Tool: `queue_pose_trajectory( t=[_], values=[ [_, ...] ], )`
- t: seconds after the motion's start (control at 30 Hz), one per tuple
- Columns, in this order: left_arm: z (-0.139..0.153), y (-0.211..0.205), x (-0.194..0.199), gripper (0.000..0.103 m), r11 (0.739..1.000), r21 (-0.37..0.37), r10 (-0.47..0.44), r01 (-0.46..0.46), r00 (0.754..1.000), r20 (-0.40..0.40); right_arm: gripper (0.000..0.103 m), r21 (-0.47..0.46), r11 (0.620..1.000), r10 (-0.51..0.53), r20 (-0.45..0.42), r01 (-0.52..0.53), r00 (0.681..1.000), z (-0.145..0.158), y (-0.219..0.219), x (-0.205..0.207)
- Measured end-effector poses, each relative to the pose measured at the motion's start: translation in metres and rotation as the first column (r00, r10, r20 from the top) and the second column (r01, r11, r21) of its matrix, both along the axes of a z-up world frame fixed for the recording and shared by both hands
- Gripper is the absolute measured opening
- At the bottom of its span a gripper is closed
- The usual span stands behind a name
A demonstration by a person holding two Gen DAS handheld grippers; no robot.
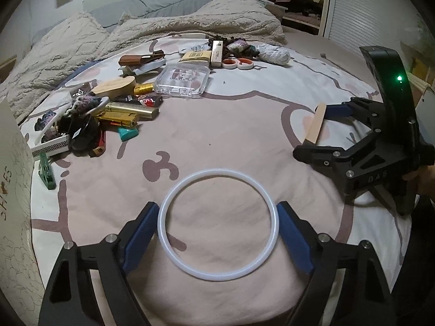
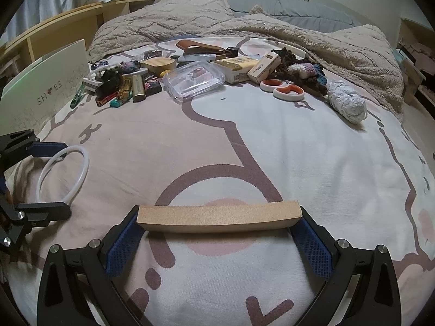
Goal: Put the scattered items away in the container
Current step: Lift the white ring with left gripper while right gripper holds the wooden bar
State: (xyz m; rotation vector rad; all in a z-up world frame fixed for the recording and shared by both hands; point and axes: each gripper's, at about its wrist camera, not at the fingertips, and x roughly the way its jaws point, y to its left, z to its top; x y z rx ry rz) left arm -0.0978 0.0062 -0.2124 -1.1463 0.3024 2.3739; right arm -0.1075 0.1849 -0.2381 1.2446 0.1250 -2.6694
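A white ring (image 1: 217,172) lies flat on the pink bedsheet, and my left gripper (image 1: 217,206) is shut on it, its blue pads (image 1: 141,233) touching the ring's left and right sides. In the right wrist view the same ring (image 2: 84,168) sits between the left gripper's (image 2: 64,179) fingers. My right gripper (image 2: 218,212) is shut on a long wooden block (image 2: 217,216), gripping it end to end just above the sheet; the left wrist view shows that block (image 1: 316,123) in the right gripper (image 1: 312,129). A white shoe box (image 2: 40,89) stands at the left.
Farther up the bed lie scattered items: lighters (image 1: 127,111), a clear plastic case (image 1: 183,81), orange-and-white scissors (image 2: 285,88), small cartons (image 2: 263,68), crochet pieces and a white yarn ball (image 2: 345,100). A beige blanket (image 2: 339,46) is heaped behind them.
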Motion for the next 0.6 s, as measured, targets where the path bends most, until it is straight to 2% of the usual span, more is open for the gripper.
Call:
queue_pose_trajectory(
  t=[0.33,0.6],
  values=[
    [0.001,0.001,0.002,0.085,1.0,-0.01,0.002,-0.002,1.0,-0.017,0.1,0.004,1.0,0.0,-0.027,0.0,1.0,0.002,-0.001,0.003],
    [0.008,-0.009,0.003,0.085,0.999,0.016,0.047,-0.047,0.999,-0.017,0.1,-0.006,1.0,0.001,-0.028,-0.001,1.0,0.002,0.0,0.003]
  ],
)
